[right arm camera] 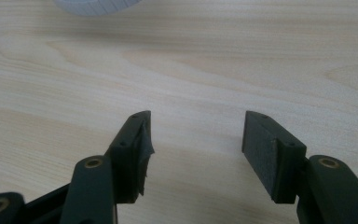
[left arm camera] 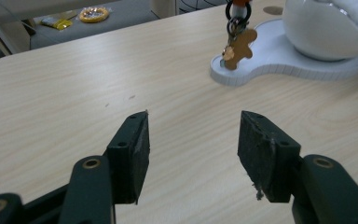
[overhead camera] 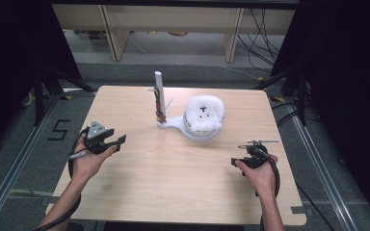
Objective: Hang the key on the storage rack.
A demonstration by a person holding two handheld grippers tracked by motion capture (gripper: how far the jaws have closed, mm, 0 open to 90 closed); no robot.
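Keychain (left arm camera: 237,46) hangs on the white stand's (left arm camera: 279,63) hook, seemingly done; my left claw (left arm camera: 193,140) and right claw (right arm camera: 196,140) gape empty over the tabletop (overhead camera: 173,183).

Even overhead light, dark surroundings, soft focus throughout.
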